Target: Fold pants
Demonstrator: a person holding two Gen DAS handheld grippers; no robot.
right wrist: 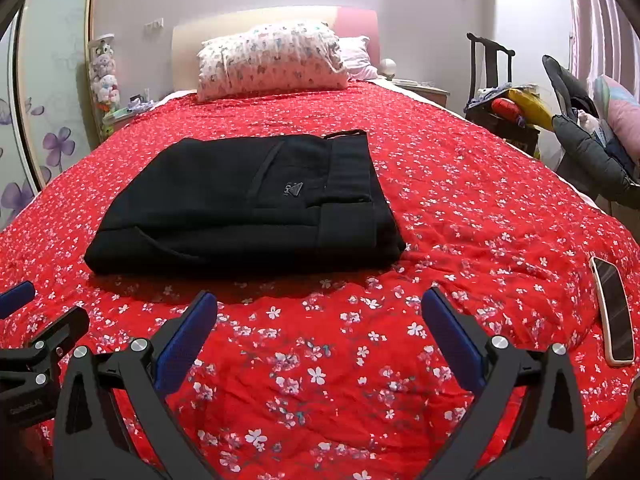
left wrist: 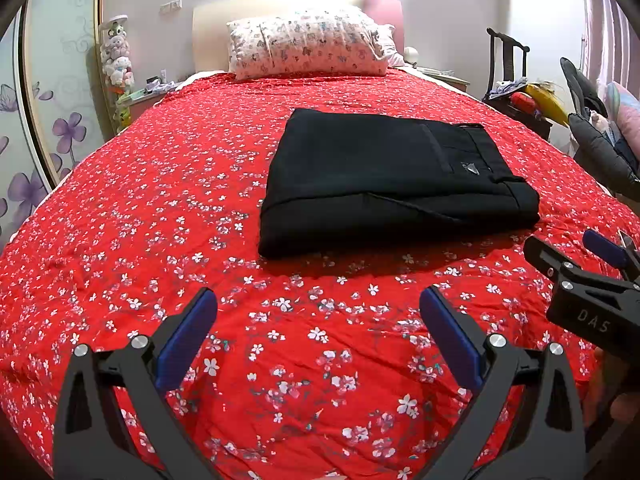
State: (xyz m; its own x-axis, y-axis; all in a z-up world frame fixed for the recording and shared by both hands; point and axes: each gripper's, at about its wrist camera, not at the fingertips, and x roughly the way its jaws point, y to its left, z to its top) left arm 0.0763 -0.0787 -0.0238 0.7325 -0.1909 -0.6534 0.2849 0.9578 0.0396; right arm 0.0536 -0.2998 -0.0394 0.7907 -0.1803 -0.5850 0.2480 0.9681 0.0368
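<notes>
The black pants [left wrist: 394, 178] lie folded into a flat, squat rectangle in the middle of the bed [left wrist: 120, 240], on its red flowered cover. Their long axis runs across the bed, left to right, with the waistband end pointing right and the folded edge pointing left. A small grey logo sits near the waistband. Both grippers hover apart from the pants, over the near cover: the left gripper [left wrist: 318, 308] with jaws spread wide and empty, the right gripper [right wrist: 319, 310] likewise released. A phone [right wrist: 614, 312] lies on the cover at right; a patterned pillow [left wrist: 306, 42] rests at the headboard.
</notes>
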